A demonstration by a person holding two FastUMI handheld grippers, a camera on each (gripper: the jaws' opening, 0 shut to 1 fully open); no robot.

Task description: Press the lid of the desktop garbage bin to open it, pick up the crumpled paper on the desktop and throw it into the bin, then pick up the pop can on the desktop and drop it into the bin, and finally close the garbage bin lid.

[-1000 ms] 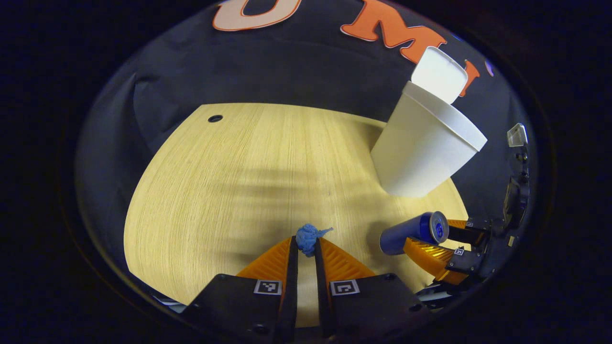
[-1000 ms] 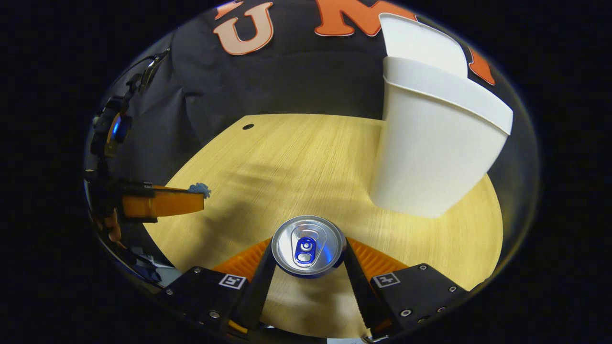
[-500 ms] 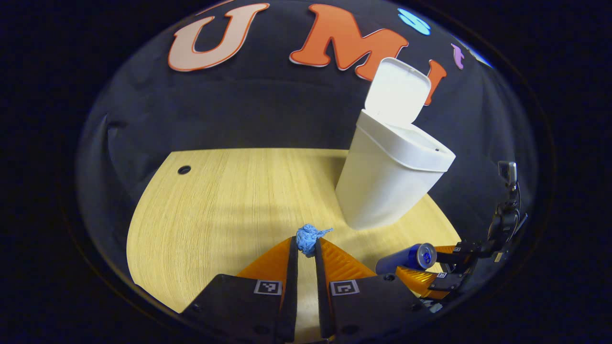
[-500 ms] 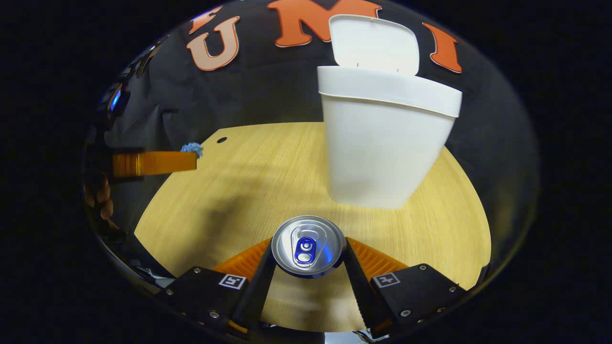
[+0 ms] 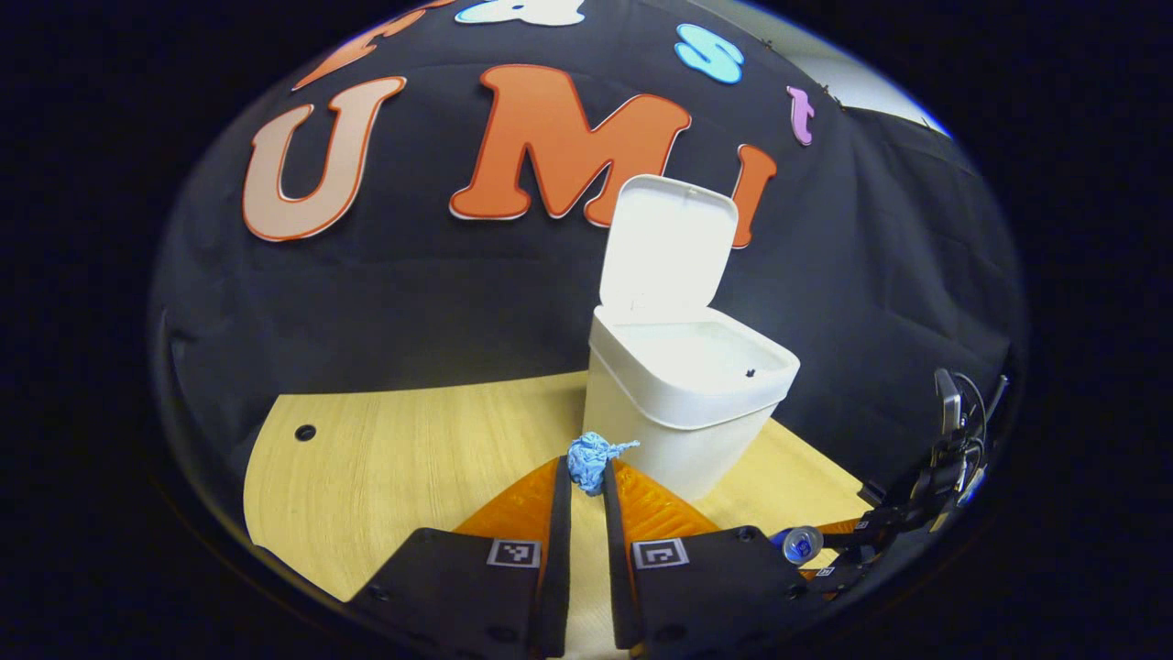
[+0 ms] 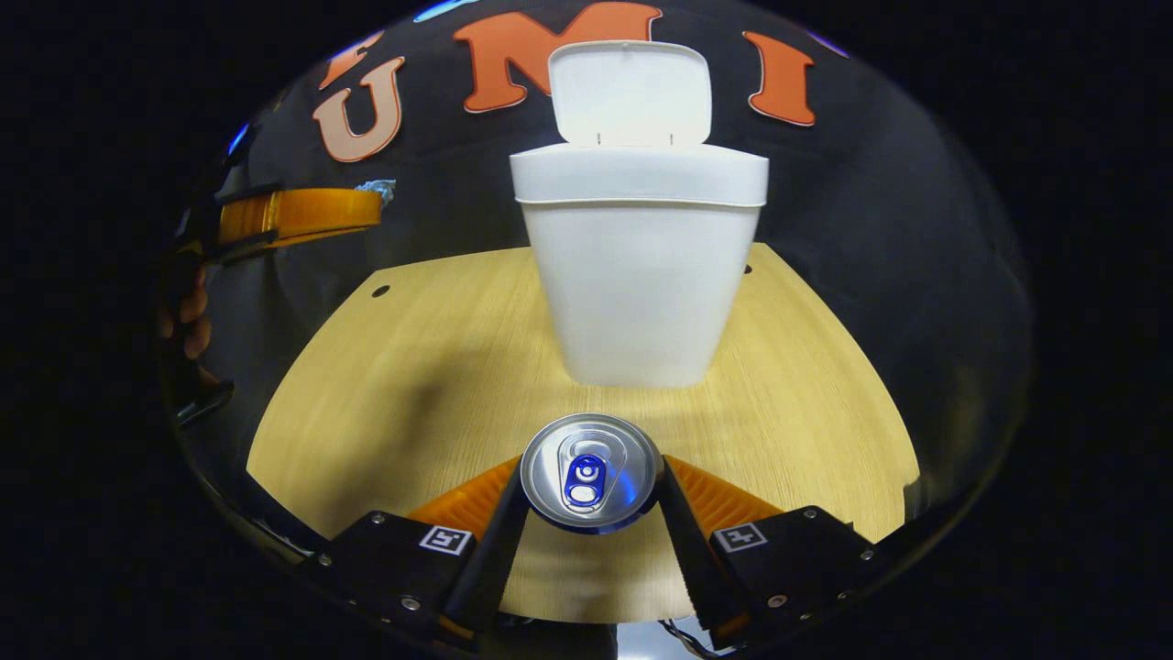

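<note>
Paper first, by my judgement: the blue crumpled paper [image 5: 591, 458] sits pinched at the very tips of my left gripper [image 5: 587, 477], whose fingers are closed on it with only a slit between them, and the white desktop garbage bin [image 5: 683, 412] stands ahead of those tips and slightly to their right, its lid [image 5: 669, 243] swung up and the mouth open. My right gripper [image 6: 586, 477] has its fingers clamped on both sides of the blue pop can [image 6: 588, 469], held off the tabletop [image 6: 440, 367] with its pull-tab end toward the camera; the bin is straight ahead of those fingers. The grip on the paper is shallow, so a jolt could shake the wad loose short of the rim, and letting go too early would drop it on the tabletop. A careless swing could knock the raised lid shut, or the two grippers could crowd each other over the opening. In the left gripper view I look down into the bin's mouth; the right gripper view shows its front wall instead, plus the left gripper raised well off to the left of my fingers, paper at its tip.
</note>
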